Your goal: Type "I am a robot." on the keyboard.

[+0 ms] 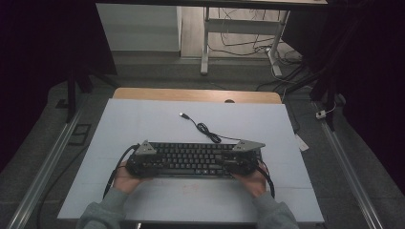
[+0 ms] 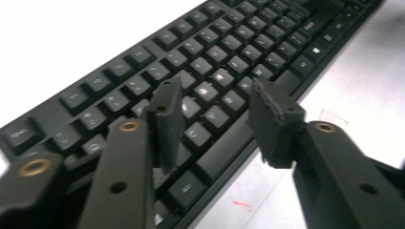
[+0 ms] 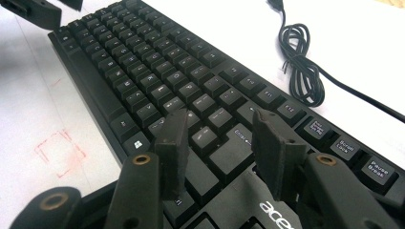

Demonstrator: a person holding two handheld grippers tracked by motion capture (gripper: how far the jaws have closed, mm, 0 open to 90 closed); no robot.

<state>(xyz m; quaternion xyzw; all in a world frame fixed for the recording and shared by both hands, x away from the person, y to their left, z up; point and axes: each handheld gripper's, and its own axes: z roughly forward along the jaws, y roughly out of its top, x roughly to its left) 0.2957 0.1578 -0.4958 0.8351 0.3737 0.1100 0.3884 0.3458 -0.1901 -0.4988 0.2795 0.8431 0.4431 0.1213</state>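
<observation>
While both grippers hover at the keyboard (image 1: 191,159) ends, we judge a two-handed lift coming. Left gripper (image 2: 217,126) and right gripper (image 3: 222,152) gape wide, holding nothing.

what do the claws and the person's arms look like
Each claw, left and right, has two black jaws with brass-coloured rivets and dark, rough-faced pads. From above, each carries a grey three-cornered plate and trails a black cable. The person wears grey sleeves.
</observation>
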